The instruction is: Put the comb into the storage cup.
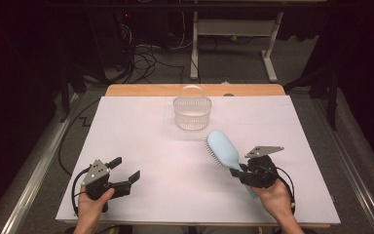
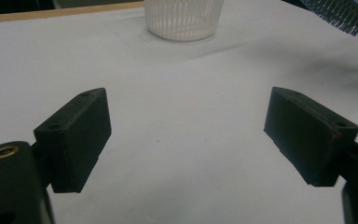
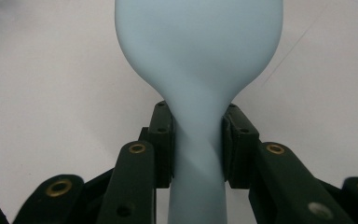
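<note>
A light blue hairbrush (image 1: 222,148) is held above the white table, head pointing toward the far left, bristles facing left. My right gripper (image 1: 241,171) is shut on its handle; in the right gripper view both pads clamp the narrow neck of the hairbrush (image 3: 197,140). My left gripper (image 1: 125,168) rests near the front left of the table, open, with nothing between its jaws (image 2: 186,140). A white slatted basket (image 1: 192,113) stands at the far middle of the table, beyond the brush. The left gripper view catches the basket (image 2: 183,18) and the brush bristles (image 2: 342,16) at top right.
The table is covered by a white sheet (image 1: 141,141), with a wooden edge (image 1: 141,90) at the back. Cables and desk legs (image 1: 194,48) lie on the floor beyond it. Bare sheet lies between the two grippers.
</note>
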Demonstrator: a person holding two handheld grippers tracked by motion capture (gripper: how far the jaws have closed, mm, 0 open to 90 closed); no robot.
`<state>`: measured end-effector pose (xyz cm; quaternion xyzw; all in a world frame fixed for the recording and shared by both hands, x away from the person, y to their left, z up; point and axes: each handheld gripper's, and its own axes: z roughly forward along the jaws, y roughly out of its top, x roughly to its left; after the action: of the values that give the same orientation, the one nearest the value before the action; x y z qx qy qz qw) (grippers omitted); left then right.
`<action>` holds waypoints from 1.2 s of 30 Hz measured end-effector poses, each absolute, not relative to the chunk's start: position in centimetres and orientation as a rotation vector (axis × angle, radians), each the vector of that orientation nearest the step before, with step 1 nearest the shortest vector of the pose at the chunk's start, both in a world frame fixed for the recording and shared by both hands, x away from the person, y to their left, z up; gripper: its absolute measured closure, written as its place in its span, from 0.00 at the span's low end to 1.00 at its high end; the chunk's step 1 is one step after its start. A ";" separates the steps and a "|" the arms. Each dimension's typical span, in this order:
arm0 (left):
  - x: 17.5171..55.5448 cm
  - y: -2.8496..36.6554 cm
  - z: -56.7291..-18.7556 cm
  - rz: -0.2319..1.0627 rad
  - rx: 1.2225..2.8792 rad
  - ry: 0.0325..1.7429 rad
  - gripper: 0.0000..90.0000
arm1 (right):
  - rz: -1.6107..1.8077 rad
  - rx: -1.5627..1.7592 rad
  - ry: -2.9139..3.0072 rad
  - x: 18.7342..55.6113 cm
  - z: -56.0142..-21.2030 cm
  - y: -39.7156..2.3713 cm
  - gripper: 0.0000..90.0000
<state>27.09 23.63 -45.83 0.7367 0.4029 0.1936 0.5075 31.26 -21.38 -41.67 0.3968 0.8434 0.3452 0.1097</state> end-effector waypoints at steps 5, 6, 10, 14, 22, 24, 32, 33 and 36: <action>27.2 23.1 -45.5 0.461 1.777 0.954 0.17 | 1.036 1.154 2.482 31.1 -41.6 -21.0 0.78; 27.2 22.9 -45.5 0.458 1.777 0.949 0.17 | 1.042 1.151 2.482 31.0 -41.5 -20.9 0.78; 27.2 22.1 -45.1 0.437 1.783 0.919 0.17 | 1.062 1.140 2.481 30.8 -41.4 -20.6 0.78; 27.2 21.4 -44.9 0.418 1.789 0.894 0.17 | 1.084 1.125 2.479 30.6 -41.3 -20.4 0.78; 27.4 19.9 -44.4 0.390 1.804 0.850 0.17 | 1.118 1.091 2.483 30.1 -41.1 -19.7 0.78; 27.5 19.4 -44.2 0.378 1.813 0.837 0.17 | 1.120 1.083 2.486 30.0 -41.1 -19.4 0.78; 28.0 17.1 -43.6 0.336 1.849 0.768 0.17 | 1.139 1.058 2.496 29.7 -41.1 -18.6 0.78; 28.0 16.8 -43.6 0.330 1.853 0.761 0.17 | 1.138 1.057 2.497 29.6 -41.1 -18.5 0.78; 28.2 15.8 -43.3 0.309 1.868 0.734 0.17 | 1.140 1.052 2.502 29.5 -41.2 -18.3 0.78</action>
<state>28.21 15.84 -43.31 0.7817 0.3069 0.1293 0.5273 29.53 -18.28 -41.16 0.3557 0.8457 0.3854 0.0985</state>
